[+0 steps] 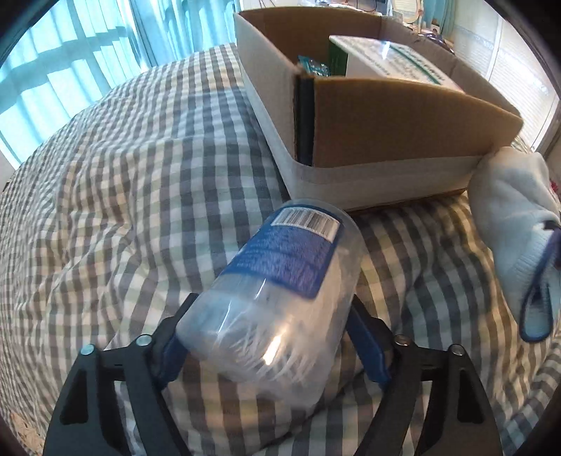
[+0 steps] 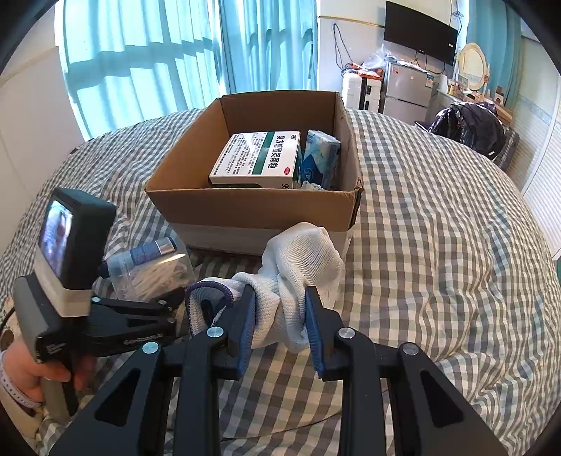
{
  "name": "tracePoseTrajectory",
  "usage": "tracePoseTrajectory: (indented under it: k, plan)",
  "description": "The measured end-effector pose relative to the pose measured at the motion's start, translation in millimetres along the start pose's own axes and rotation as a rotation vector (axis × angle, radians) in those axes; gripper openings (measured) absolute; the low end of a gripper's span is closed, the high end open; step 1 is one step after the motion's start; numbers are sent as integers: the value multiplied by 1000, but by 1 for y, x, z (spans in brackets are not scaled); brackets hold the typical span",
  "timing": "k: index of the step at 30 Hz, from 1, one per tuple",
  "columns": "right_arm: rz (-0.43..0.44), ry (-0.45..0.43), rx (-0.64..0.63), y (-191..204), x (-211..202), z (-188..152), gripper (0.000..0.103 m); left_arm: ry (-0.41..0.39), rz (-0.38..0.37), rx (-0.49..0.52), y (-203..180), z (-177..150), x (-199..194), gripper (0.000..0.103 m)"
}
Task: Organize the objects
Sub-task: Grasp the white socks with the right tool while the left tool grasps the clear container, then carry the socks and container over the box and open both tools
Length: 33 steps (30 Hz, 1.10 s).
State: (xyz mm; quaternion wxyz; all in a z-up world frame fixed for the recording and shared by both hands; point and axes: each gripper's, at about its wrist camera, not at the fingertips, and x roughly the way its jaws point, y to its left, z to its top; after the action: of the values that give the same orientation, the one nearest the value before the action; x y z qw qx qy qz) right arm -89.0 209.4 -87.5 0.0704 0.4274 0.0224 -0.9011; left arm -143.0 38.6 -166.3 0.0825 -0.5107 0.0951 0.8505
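My left gripper (image 1: 270,326) is shut on a clear plastic jar of cotton swabs (image 1: 280,301) with a blue label, held just above the checked bedspread, in front of the cardboard box (image 1: 403,122). The jar also shows in the right wrist view (image 2: 150,266), with the left gripper (image 2: 147,305) beside it. My right gripper (image 2: 280,308) is shut on a white knit glove (image 2: 298,273) with a purple cuff, close to the box's near wall (image 2: 252,210). The glove also shows in the left wrist view (image 1: 515,224). The box holds a white and green medicine carton (image 2: 259,158) and a blue tissue pack (image 2: 320,158).
The box sits on a bed with a grey and white checked cover (image 2: 438,228). Blue curtains (image 2: 140,63) hang behind. A fridge (image 2: 406,87), a wall TV (image 2: 420,31) and a dark bag on a chair (image 2: 470,122) stand at the far right.
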Motion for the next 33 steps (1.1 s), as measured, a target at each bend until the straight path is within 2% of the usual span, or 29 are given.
tracePoseTrajectory:
  k: [11,21,27,33]
  plan:
    - [3,-32,-6,12,-29,-5,27,-86,11,-21,12,-30,-72,65]
    - [20,-88,-19,22,-74,-5,26,-167,19,-37,17,-30,-132,64]
    - [1,-148,-61,24,-105,11,26,-217,27,-50,13,-16,-170,64]
    - [-16,-209,-102,23,-130,43,26,-257,48,-68,11,15,-194,64]
